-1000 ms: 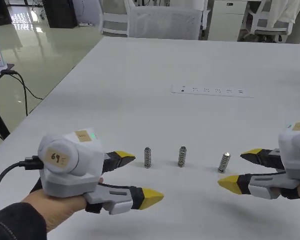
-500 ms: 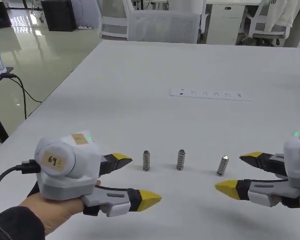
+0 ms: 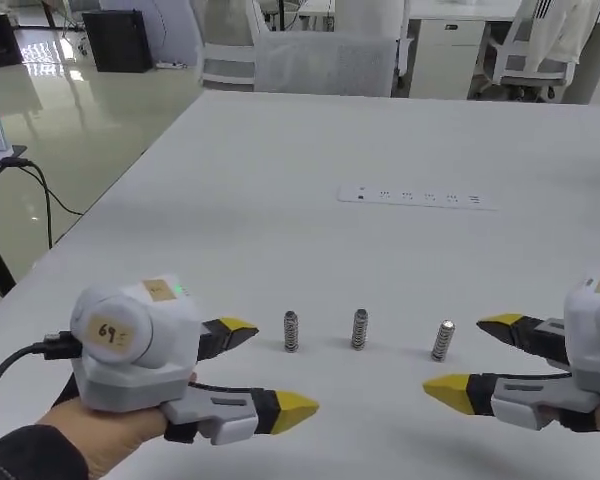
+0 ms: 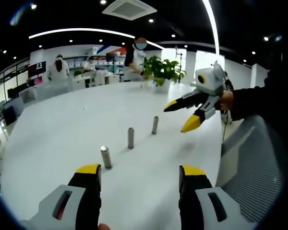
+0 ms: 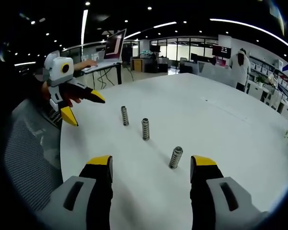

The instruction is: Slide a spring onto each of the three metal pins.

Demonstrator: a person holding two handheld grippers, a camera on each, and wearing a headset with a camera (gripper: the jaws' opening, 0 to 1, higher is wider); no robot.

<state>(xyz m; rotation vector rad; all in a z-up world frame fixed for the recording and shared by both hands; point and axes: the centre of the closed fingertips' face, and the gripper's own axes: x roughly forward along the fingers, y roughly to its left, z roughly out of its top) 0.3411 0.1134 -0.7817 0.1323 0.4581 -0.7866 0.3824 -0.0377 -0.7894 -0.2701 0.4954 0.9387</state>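
Three short metal pins stand in a row on the white table, each with a spring around it: left pin (image 3: pixel 290 331), middle pin (image 3: pixel 359 328), right pin (image 3: pixel 442 340), which leans a little. My left gripper (image 3: pixel 271 366) is open just left of the row, its yellow fingertips pointing at the left pin. My right gripper (image 3: pixel 465 352) is open just right of the row, beside the leaning pin (image 5: pixel 175 157). In the left gripper view, my open left gripper (image 4: pixel 140 170) looks along the row, nearest pin (image 4: pixel 105 156) first. The right gripper (image 5: pixel 151 161) holds nothing.
A white power strip (image 3: pixel 417 198) lies flat on the table beyond the pins. The table edge (image 3: pixel 110 190) runs along the left, with a floor cable beyond it. Chairs (image 3: pixel 325 62) stand at the far end. People stand in the background of the gripper views.
The head camera has tilted, shifting the whole picture down. Both grippers and the three pins keep their places relative to each other.
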